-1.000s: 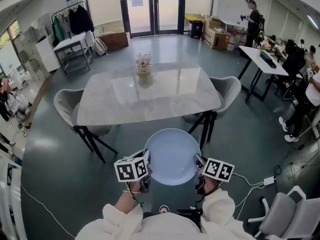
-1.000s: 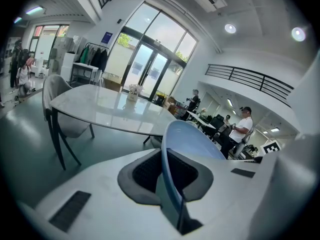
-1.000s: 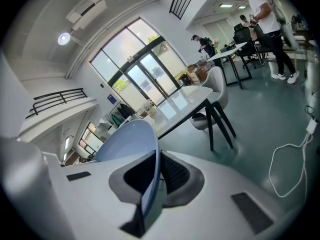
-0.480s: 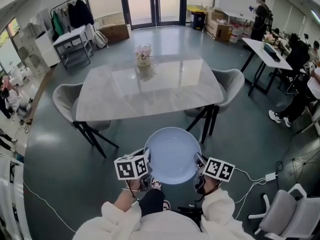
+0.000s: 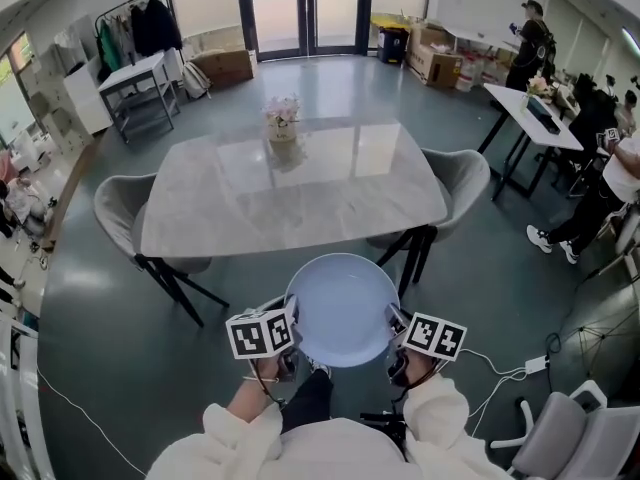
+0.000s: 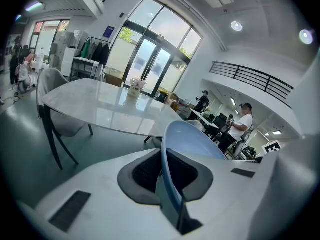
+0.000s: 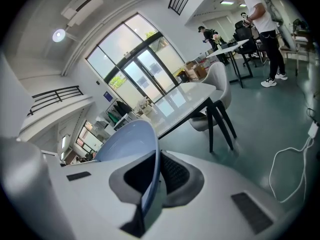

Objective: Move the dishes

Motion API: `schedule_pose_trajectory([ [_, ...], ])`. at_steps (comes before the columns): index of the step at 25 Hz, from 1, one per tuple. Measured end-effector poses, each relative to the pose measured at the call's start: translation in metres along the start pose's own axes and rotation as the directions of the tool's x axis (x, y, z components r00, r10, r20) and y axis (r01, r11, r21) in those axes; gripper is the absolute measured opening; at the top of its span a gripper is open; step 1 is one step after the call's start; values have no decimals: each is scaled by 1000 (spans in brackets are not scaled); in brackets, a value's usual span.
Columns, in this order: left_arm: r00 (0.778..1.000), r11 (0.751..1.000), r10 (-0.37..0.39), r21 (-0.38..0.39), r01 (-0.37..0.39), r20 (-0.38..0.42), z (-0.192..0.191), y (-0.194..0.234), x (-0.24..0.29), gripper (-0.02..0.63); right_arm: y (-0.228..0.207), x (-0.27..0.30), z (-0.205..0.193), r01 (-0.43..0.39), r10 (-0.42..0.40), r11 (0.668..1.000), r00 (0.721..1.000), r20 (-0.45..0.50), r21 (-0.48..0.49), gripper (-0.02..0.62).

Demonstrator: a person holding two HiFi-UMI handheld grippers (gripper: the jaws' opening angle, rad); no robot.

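A pale blue plate [image 5: 342,308] hangs in the air between my two grippers, short of the table's near edge. My left gripper [image 5: 284,340] is shut on the plate's left rim; in the left gripper view the plate [image 6: 192,139] stands edge-on between the jaws of the left gripper [image 6: 165,184]. My right gripper [image 5: 398,340] is shut on the right rim, and in the right gripper view the plate [image 7: 125,141] rises from the jaws of the right gripper [image 7: 152,181].
A grey marble table [image 5: 290,188] stands ahead with a small flower pot [image 5: 282,120] at its far side. Grey chairs sit at its left [image 5: 115,213] and right [image 5: 462,183]. A white cable [image 5: 505,363] lies on the floor at right. People work at desks [image 5: 530,113] far right.
The table has come a little closer and shifted in view as I walk toward it. The plate stays held between both grippers in the same pose.
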State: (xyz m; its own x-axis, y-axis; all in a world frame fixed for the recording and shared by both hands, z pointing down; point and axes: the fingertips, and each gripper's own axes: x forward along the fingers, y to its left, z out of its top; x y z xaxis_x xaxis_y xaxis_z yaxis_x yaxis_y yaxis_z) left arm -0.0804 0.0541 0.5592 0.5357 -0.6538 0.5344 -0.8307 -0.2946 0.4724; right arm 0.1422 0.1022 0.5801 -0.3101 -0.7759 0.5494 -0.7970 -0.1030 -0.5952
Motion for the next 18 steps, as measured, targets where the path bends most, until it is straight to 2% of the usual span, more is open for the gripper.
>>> schedule_pose_trajectory([
  [18,998,998,-58,7,58,-25,90,3,105,25,-10,73,102,50,-50,999,998,41,8,77],
])
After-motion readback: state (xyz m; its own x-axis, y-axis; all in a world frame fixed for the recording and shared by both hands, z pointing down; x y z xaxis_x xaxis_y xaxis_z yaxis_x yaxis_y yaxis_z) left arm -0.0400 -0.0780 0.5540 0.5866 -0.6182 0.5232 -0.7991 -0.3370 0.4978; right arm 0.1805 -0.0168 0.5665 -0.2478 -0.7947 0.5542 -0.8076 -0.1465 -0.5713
